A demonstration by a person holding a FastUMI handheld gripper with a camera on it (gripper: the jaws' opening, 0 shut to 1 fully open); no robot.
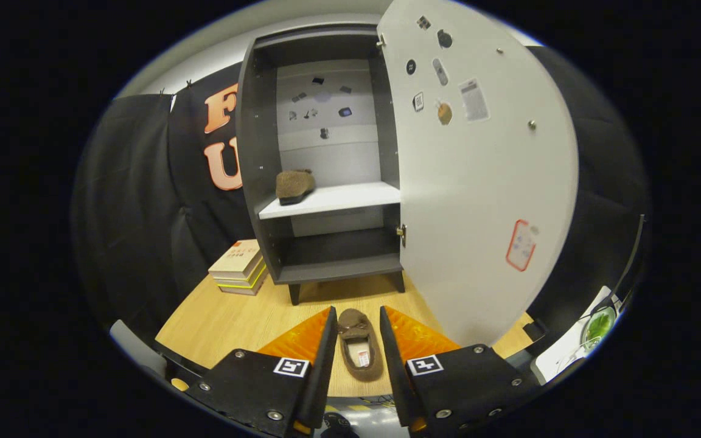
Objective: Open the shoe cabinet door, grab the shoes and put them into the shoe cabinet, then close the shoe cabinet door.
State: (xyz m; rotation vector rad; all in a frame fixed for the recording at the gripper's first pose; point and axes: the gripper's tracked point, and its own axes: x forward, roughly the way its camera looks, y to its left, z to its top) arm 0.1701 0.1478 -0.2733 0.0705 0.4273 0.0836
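In the gripper view, the gripper [355,331] is held above a wooden table [216,322], and its two fingers stand apart at a moderate width. Between them lies a brown slipper [359,353], flat on the table with its opening upward and its toe pointing toward the cabinet. There is a small gap on each side of the slipper, so the fingers do not press on it; whether they are down at its height or above it, I cannot tell.

Beyond the fingers stands the dark grey shoe cabinet [253,158] on short legs. Its white door [478,194] is swung wide open to the right side, and several small stickers show on the inner face. Inside, a white shelf [338,198] crosses the middle of the cabinet. A second brown slipper [294,185] rests on the left part of this shelf. The lower compartment has nothing visible inside.

To the left of the cabinet, a small stack of books [238,267] lies on the table, near the cabinet's left leg.
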